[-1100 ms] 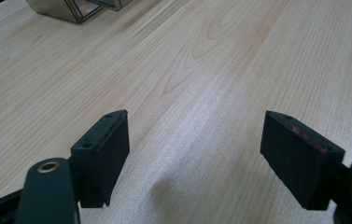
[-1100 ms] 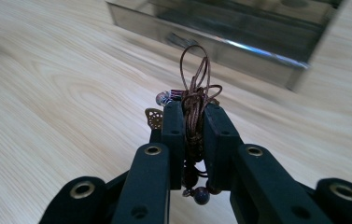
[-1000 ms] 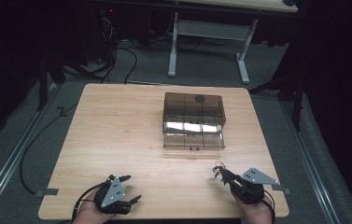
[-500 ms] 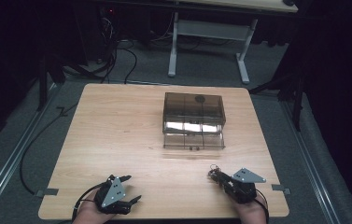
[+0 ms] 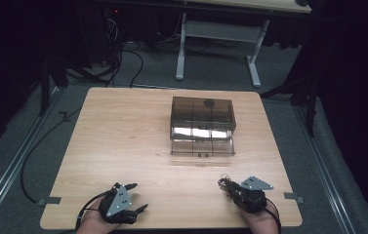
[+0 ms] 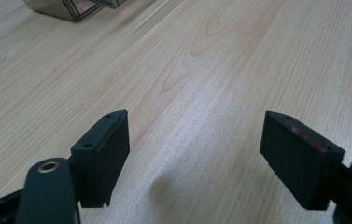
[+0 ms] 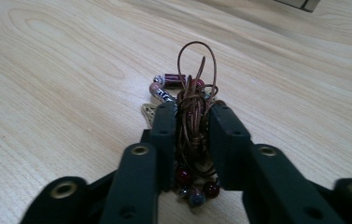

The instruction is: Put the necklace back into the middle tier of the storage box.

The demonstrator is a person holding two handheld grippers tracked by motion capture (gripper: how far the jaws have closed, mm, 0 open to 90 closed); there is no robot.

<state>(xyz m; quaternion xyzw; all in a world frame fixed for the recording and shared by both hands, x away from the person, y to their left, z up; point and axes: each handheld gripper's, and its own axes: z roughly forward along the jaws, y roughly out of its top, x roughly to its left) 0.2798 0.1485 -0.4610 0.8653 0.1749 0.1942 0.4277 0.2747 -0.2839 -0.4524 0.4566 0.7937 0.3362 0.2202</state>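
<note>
A tangle of brown cord strung with red and patterned beads [image 7: 194, 91] lies between the jaws of my right gripper [image 7: 193, 109], low over the wooden table [image 5: 137, 141] near its front right edge. Its jaws have just been opening, but both pads still touch the cord bundle [image 5: 224, 183]. In the high view the right gripper [image 5: 226, 185] points toward the table's middle. My left gripper [image 5: 138, 196] rests at the front left, open, with only bare wood between its pads [image 6: 103, 154]. A smoky clear drawer box [image 5: 202, 119] stands mid-table, its lower drawer pulled out.
Small dark items lie in the pulled-out drawer [image 5: 201, 155]. Metal tabs [image 5: 293, 196] stick out at the table's front corners. Cables [image 5: 35, 146] trail on the floor at left, and a white desk frame [image 5: 220, 34] stands beyond the table.
My right gripper has sunk a little and shifted slightly left toward the front edge, still carrying the cord bundle. The left gripper has stayed put.
</note>
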